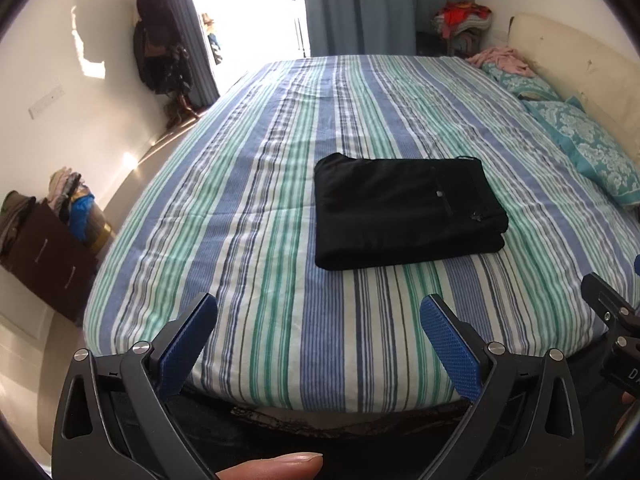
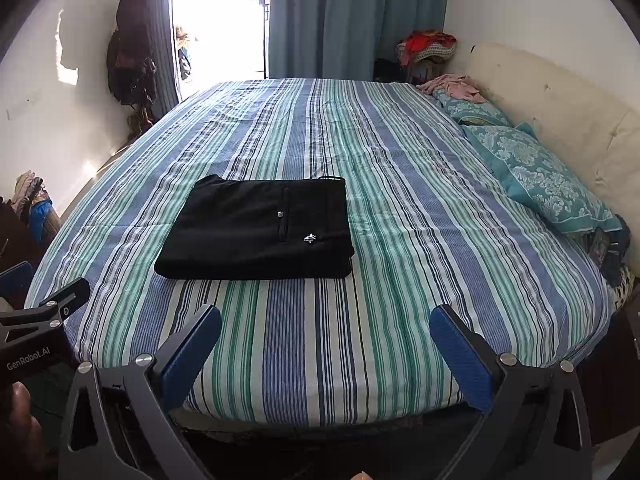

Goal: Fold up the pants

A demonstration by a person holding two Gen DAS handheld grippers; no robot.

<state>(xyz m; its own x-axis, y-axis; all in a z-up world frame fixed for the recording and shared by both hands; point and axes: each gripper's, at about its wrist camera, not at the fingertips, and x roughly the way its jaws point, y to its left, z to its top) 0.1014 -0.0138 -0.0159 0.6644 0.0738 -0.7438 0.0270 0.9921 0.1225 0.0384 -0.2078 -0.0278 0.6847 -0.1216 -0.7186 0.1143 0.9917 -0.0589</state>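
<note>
**Pants folded on the bed, both grippers drawn back empty**

Nearest the lens in the left wrist view, the left gripper (image 1: pixel 319 312) spreads its blue pads wide across the bottom of the frame, grasping nothing. In the right wrist view the right gripper (image 2: pixel 326 322) stands equally released above the near edge of the striped bedsheet (image 2: pixel 304 360).

Beyond them, in the middle of both frames, the black pants (image 1: pixel 404 212) lie as a compact, squared stack, back pocket and a small white logo facing up. They sit near the foot edge of the bed, well apart from both grippers.

Judging by that shape, the folding looks finished or nearly so. If anything remains, it is tidying: press lightly along the layered near-right corner, where the edges are slightly offset, without dragging the stack over the sheet.

Farther off, teal patterned pillows (image 2: pixel 536 172) line the right side, and blue curtains (image 2: pixel 352 16) hang at the top.
</note>
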